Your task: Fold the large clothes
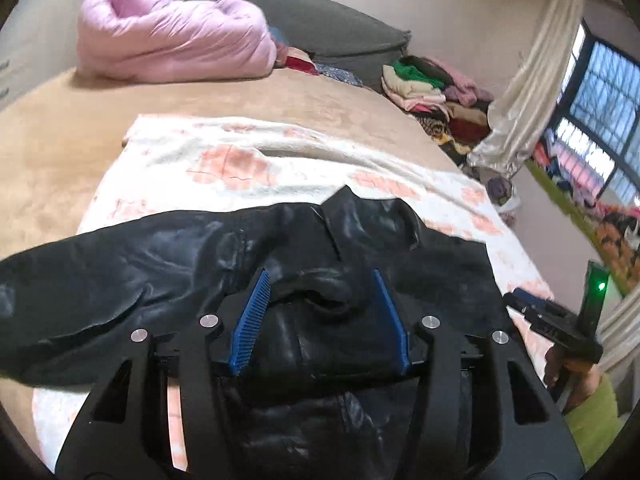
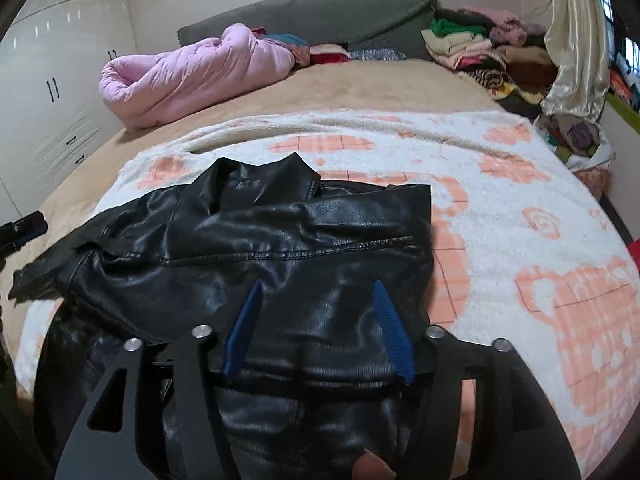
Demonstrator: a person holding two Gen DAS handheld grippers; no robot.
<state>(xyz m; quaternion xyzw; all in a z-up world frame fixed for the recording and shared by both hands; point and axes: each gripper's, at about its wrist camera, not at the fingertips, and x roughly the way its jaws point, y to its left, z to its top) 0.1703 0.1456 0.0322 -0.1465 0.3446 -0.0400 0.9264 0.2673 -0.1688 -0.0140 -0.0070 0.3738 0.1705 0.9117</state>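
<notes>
A black leather jacket (image 1: pixel 160 264) lies partly folded on a white blanket with orange patterns (image 1: pixel 224 160), its collar pointing toward the far end of the bed. My left gripper (image 1: pixel 320 278) hovers over the jacket's middle, its blue pads spread apart. A raised fold of leather sits between them, and neither pad presses on it. In the right wrist view the jacket (image 2: pixel 280 240) shows a sleeve folded across its body. My right gripper (image 2: pixel 318 286) stands open just above the jacket's lower part, holding nothing. A hand in a green sleeve (image 1: pixel 592 420) carries it.
The blanket rests on a tan bed cover (image 2: pixel 380 80). A rolled pink duvet (image 1: pixel 168 40) and a grey headboard cushion (image 2: pixel 320 16) lie at the far end. A heap of clothes (image 1: pixel 432 88), a pale curtain (image 1: pixel 532 80) and a window (image 1: pixel 600 112) are on the right, and white wardrobes (image 2: pixel 52 80) on the left.
</notes>
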